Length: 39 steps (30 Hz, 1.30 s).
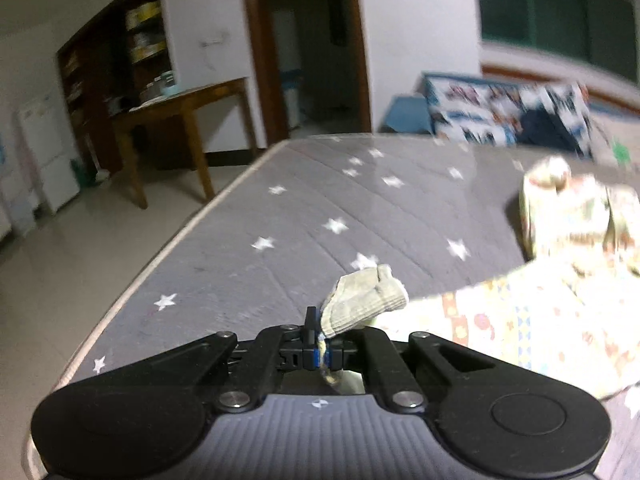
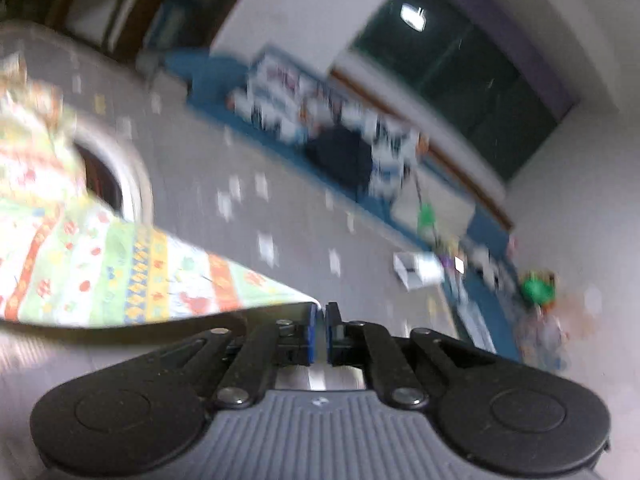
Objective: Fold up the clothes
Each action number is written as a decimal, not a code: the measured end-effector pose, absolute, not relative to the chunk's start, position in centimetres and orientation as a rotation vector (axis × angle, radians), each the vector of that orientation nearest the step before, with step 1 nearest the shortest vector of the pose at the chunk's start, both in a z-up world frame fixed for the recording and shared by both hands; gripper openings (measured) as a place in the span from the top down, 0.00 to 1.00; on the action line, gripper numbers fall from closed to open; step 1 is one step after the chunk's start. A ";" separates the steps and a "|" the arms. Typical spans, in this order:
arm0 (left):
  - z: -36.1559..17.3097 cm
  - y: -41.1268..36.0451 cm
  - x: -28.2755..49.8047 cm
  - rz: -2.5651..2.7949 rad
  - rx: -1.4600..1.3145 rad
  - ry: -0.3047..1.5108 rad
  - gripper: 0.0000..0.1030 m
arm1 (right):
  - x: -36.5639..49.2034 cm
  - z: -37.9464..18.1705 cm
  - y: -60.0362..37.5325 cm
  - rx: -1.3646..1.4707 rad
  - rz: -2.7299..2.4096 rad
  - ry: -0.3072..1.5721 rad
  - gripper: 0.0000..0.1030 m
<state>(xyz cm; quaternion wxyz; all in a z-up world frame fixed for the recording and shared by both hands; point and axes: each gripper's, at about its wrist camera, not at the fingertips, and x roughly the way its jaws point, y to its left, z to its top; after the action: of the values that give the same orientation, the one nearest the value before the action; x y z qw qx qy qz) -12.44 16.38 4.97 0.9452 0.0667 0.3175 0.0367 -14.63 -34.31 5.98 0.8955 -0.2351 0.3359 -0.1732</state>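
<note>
Star-print mattress (image 1: 320,200) lies below; both fingers (image 1: 320,334) (image 2: 320,320) clamp the patterned garment (image 1: 520,320).

Left gripper (image 1: 320,334) is matt black plastic with shiny metal rivets and a ribbed grey body, pinching a ribbed knit cuff (image 1: 366,300). To its right the printed garment (image 1: 520,328) looks like thin soft cotton. Ahead, the grey starred mattress (image 1: 320,208) is quilted cloth. Off left: a wooden table (image 1: 188,100) on glossy floor tiles (image 1: 60,264).
</note>
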 end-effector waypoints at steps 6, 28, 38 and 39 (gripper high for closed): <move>4.5 16.2 -11.4 0.090 0.170 0.690 0.93 | -17.5 4.8 -34.9 -0.360 -0.284 0.767 0.84; 4.2 18.1 -12.0 0.167 0.208 0.737 0.85 | -15.9 3.5 -19.7 -0.111 0.539 0.956 0.66; 5.2 20.5 -13.2 0.233 0.290 0.746 0.60 | -17.0 5.3 -20.5 -0.132 0.586 0.943 0.67; 5.5 20.9 -13.2 0.245 0.296 0.743 0.59 | -16.5 5.4 -21.0 -0.115 0.558 0.932 0.67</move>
<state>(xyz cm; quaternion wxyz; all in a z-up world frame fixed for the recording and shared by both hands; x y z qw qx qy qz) -13.25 20.86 5.50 0.9139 0.1437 0.3606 0.1188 -16.45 -21.02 5.45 0.8545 -0.0547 0.4433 0.2652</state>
